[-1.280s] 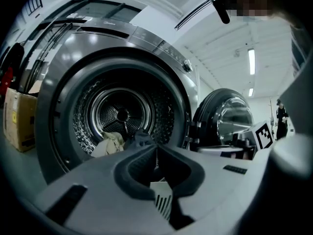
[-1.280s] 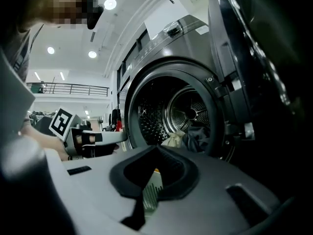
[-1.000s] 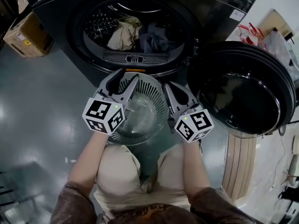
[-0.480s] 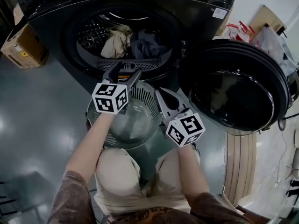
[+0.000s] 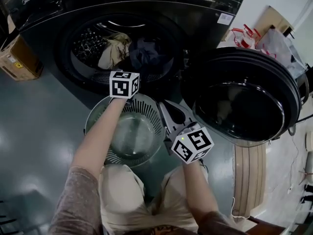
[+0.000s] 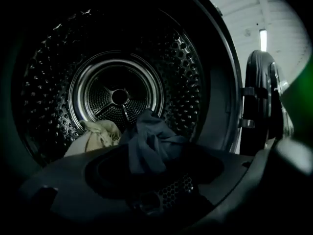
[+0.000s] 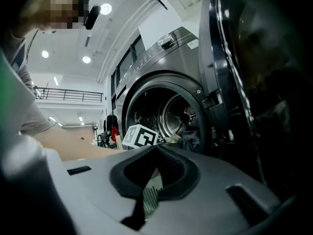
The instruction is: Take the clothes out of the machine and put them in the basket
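Dark grey steel front-loading machine point(image 5: 205, 4), with its round glass door point(image 5: 242, 99) swung aside to clear the drum mouth. The pale slotted plastic basket point(image 5: 98, 126) stands just below, ready for drops. A crumpled navy garment point(image 6: 149, 143) and a crumpled beige garment point(image 6: 98, 136) lie in the drum. Your left gripper point(image 6: 154, 173) has just been opening and, spread wide with nothing between its jaws, aims at the navy one. Your right gripper point(image 5: 168, 110) hangs pinched together, empty, above the basket.

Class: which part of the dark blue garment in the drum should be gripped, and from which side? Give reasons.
Grip the raised fold atop the dark blue garment, coming straight in through the open door. It peaks near the opening, higher than the beige cloth beside it, so it can likely be pinched alone.
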The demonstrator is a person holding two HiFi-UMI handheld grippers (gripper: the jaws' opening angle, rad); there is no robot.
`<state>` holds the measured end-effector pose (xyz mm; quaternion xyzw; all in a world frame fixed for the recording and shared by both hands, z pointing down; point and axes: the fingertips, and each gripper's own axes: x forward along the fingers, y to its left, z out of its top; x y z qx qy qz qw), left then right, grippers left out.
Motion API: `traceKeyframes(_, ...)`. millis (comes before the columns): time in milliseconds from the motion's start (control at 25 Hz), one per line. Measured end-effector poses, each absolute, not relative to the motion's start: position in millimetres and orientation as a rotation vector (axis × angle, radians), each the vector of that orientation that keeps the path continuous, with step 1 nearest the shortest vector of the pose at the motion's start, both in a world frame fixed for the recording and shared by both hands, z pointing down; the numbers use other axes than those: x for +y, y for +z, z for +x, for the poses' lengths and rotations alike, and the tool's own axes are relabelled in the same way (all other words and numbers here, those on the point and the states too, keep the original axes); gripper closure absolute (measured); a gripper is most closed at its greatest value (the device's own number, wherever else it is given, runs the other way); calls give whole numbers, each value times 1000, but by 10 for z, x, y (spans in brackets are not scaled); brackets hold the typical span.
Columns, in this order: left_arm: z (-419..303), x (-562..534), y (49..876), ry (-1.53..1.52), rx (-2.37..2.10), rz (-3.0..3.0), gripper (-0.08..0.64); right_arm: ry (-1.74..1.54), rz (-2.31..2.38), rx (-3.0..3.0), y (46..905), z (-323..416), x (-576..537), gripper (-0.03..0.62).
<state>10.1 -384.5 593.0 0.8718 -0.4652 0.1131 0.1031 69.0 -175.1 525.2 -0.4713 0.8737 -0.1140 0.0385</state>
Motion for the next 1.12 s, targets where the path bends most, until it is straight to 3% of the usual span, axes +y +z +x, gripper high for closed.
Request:
traceKeyframes(320,186,-4156,6115,564,-1486,2498,256,-372,-1454,2644,5247,739,-1824,595)
traceKeyframes(480,138,-4166,6138,640,-1521,2505,371,-389,-1469,2621,5262,772,-1866,595)
traceKeyframes(600,51,-4162,6127,629,-1541,2484,537,-388,-1461,2637,5284,734,-1854,595)
traceKeyframes(1120,-460,-2995,5480,377,-1378,2541,545,-400,-1390,2682,5376,566,-1884,595)
